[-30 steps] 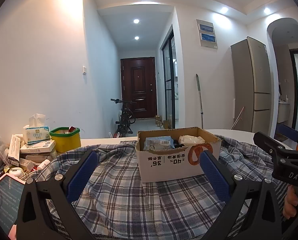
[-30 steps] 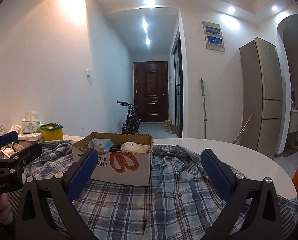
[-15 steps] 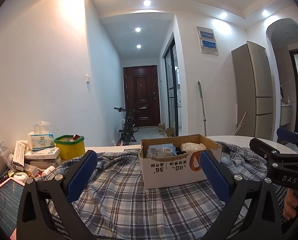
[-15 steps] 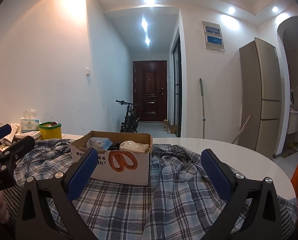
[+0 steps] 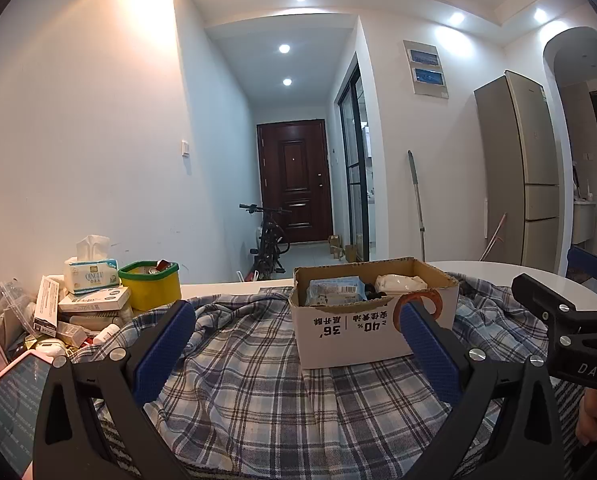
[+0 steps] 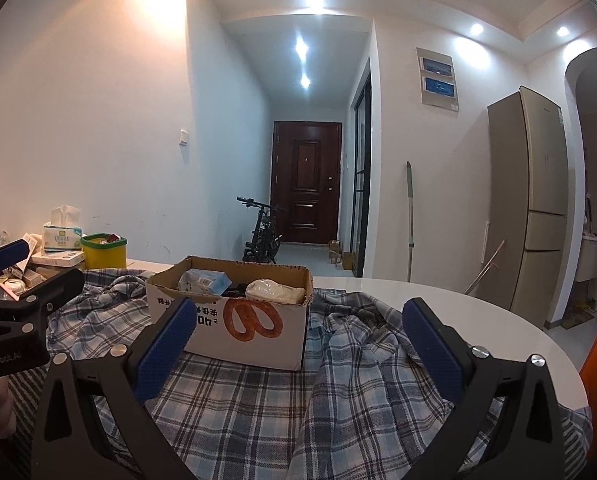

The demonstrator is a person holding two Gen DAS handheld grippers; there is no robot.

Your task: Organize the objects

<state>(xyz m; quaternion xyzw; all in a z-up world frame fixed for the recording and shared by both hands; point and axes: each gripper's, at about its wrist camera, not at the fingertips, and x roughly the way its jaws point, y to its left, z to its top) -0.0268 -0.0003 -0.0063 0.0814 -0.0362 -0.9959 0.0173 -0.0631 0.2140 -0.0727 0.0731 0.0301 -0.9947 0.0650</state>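
While both pairs of tongs hang above the desk with their blue pads spread wide and nothing between them, a cardboard box (image 5: pixel 374 320) sits on a blue and grey plaid cloth (image 5: pixel 258 380) that covers most of the white desk (image 6: pixel 458 308). The left tongs (image 5: pixel 296 344) point at the box from the near edge of the desk, and the right tongs (image 6: pixel 298 340) face the box's corner from further toward the right edge, their gap framing the orange printed loop on its side. The box is open at the top and holds a blue packet (image 5: pixel 334 290), a white crumpled bag (image 5: pixel 400 282) and something dark between them that is too small to make out. At the desk's left edge stands a pile of clutter: a tissue pack (image 5: pixel 91 274) on top of flat white boxes (image 5: pixel 92 300), a yellow tub with a green rim (image 5: pixel 151 284) just beside them, and a pink-cased phone (image 5: pixel 6 400) lying near the front left corner. In the left wrist view a hand (image 5: pixel 592 416) grips the handle of the right tongs at the right margin. Beyond the desk's far edge a hallway leads to a dark brown door (image 5: pixel 294 184) with a bicycle (image 5: pixel 268 240) parked before it, and a tall fridge (image 5: pixel 518 168) stands to the right.
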